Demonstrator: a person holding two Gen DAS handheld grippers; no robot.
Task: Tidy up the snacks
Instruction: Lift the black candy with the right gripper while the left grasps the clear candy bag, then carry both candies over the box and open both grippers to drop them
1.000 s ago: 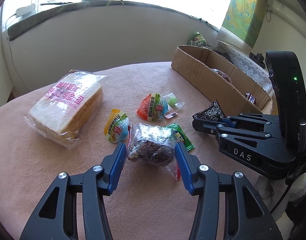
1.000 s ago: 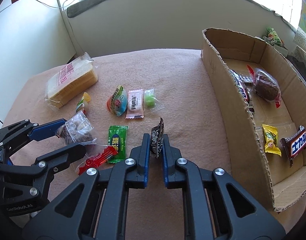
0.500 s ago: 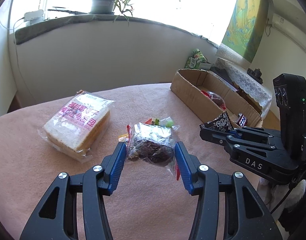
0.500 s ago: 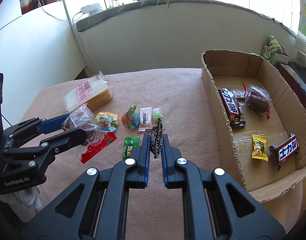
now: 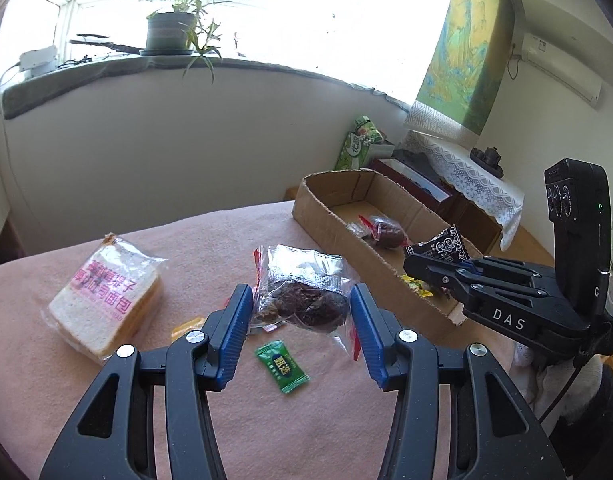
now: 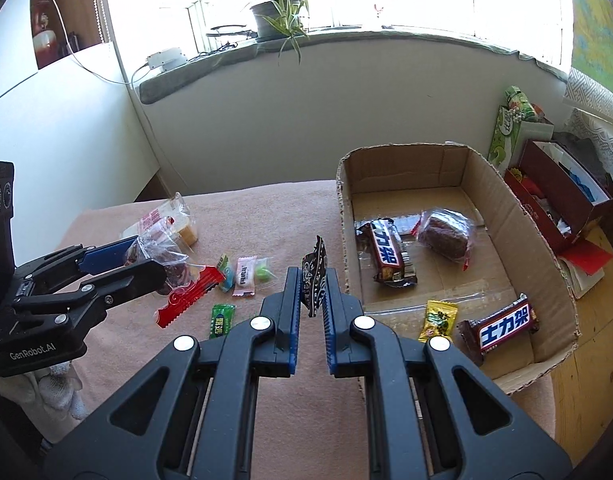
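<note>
My left gripper (image 5: 300, 308) is shut on a clear bag of dark dried fruit (image 5: 302, 292) and holds it above the pink table; it also shows in the right wrist view (image 6: 154, 256). My right gripper (image 6: 312, 284) is shut on a small black snack packet (image 6: 314, 276), held upright just left of the cardboard box (image 6: 344, 216). In the left wrist view the right gripper (image 5: 434, 268) hovers over the box's near wall (image 5: 346, 240). The box holds two chocolate bars (image 6: 388, 252), a dark fruit bag (image 6: 446, 234) and a yellow candy (image 6: 436, 318).
On the table lie a bagged bread loaf (image 5: 106, 300), a green candy (image 5: 282, 366) and several small sweets (image 6: 246, 272). A red box (image 6: 562, 196) and a green packet (image 6: 510, 124) stand right of the cardboard box. A potted plant (image 6: 274, 16) sits on the windowsill.
Both grippers have risen from the table with their snacks. The left lifted the dried fruit bag; the right carried the black packet up and toward the box.
</note>
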